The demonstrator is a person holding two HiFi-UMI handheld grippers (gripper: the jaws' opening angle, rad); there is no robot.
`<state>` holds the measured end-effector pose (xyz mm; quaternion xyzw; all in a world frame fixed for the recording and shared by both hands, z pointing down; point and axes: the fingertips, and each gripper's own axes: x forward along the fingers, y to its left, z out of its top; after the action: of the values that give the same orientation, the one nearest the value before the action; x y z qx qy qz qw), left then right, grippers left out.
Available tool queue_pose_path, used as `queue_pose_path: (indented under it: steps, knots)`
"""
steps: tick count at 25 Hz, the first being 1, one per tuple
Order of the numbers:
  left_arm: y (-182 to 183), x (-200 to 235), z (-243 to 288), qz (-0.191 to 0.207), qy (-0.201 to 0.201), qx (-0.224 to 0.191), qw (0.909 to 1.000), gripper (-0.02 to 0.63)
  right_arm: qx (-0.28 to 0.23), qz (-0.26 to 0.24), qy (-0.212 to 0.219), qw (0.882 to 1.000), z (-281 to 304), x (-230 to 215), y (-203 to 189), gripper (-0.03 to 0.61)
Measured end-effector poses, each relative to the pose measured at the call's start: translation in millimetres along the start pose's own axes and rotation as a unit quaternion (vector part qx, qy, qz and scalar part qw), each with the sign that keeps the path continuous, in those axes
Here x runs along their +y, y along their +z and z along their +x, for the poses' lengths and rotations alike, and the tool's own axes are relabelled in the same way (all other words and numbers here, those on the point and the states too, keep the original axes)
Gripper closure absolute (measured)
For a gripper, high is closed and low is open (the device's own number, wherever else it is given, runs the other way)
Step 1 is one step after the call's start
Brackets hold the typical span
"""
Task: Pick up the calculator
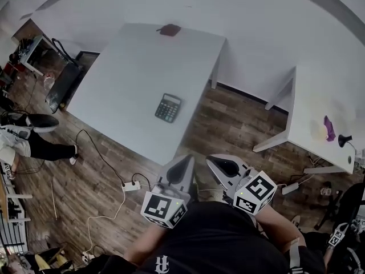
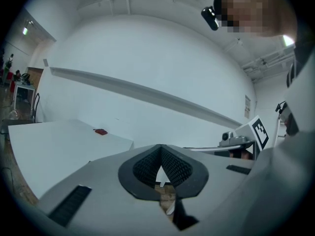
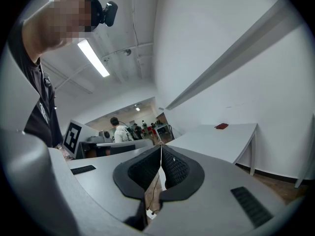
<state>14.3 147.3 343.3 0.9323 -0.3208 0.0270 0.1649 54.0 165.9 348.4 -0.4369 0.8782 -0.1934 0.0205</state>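
The calculator (image 1: pixel 168 108) is a small dark rectangular slab with a pale display strip across one short end and a grid of small keys filling the rest of its face. It lies flat and face up on the white table (image 1: pixel 131 67), with the display end pointing away from the person and the body turned a little off square with the table's edges. It sits in the nearer half of the tabletop, toward the right-hand side, a little in from the edges, with bare white surface all around it.
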Motion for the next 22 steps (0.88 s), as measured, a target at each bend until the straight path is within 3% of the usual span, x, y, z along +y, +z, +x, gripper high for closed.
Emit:
queue_pose_path:
  steps: [9, 22]
  knots:
    - [21, 74, 40, 0.014, -0.02, 0.01, 0.9997, 0.607, 0.013, 0.014, -0.004, 1.0, 85, -36, 19, 0.565]
    - [39, 159, 67, -0.008, -0.02, -0.002, 0.9998, 0.607, 0.054, 0.028, 0.01, 0.998, 182, -77, 28, 0.563]
